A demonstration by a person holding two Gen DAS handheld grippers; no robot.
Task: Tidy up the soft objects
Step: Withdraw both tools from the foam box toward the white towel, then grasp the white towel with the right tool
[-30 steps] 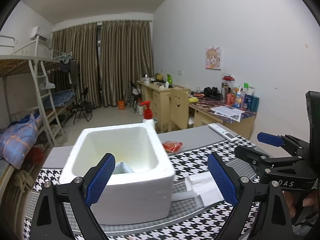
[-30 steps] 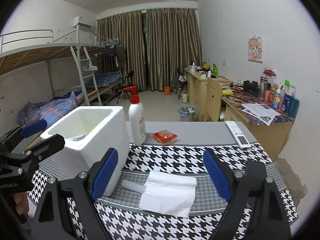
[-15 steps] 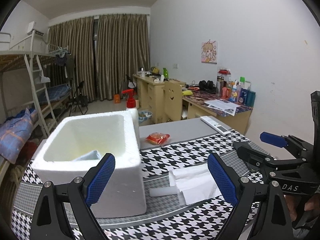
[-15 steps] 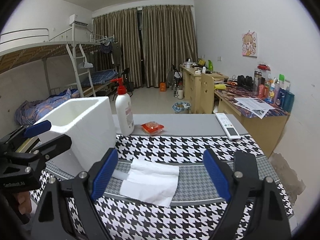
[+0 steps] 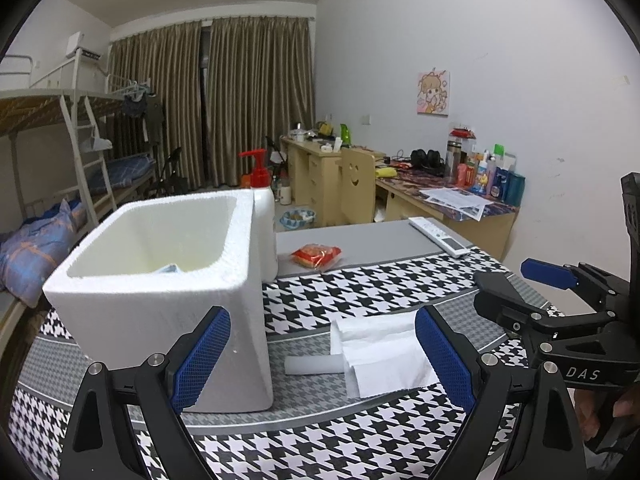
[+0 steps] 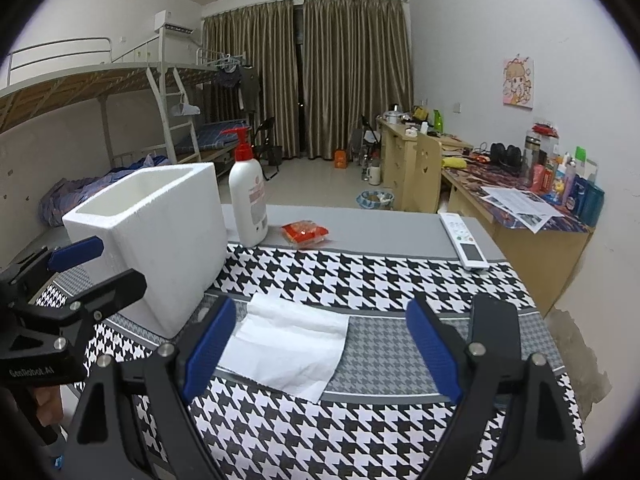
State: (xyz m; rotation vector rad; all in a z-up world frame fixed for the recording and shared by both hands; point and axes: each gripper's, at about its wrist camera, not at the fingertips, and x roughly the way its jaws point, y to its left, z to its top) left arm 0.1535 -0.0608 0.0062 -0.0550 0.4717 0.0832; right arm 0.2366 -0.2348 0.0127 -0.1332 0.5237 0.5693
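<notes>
Houndstooth table [image 6: 360,280]: foam box [image 6: 160,240], tissue [image 6: 288,344]; left gripper [image 5: 322,356], right gripper [image 6: 320,344] spread, empty.

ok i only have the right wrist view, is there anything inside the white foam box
observer: yes, the left wrist view looks down into the foam box. A pale blue soft thing lies at the bottom, mostly hidden by the rim.
operator: and right next to the box low down, my view's blocked there
observer: a short white roll lies flat between the box and the tissue, with one end covered by the tissue's edge.
</notes>
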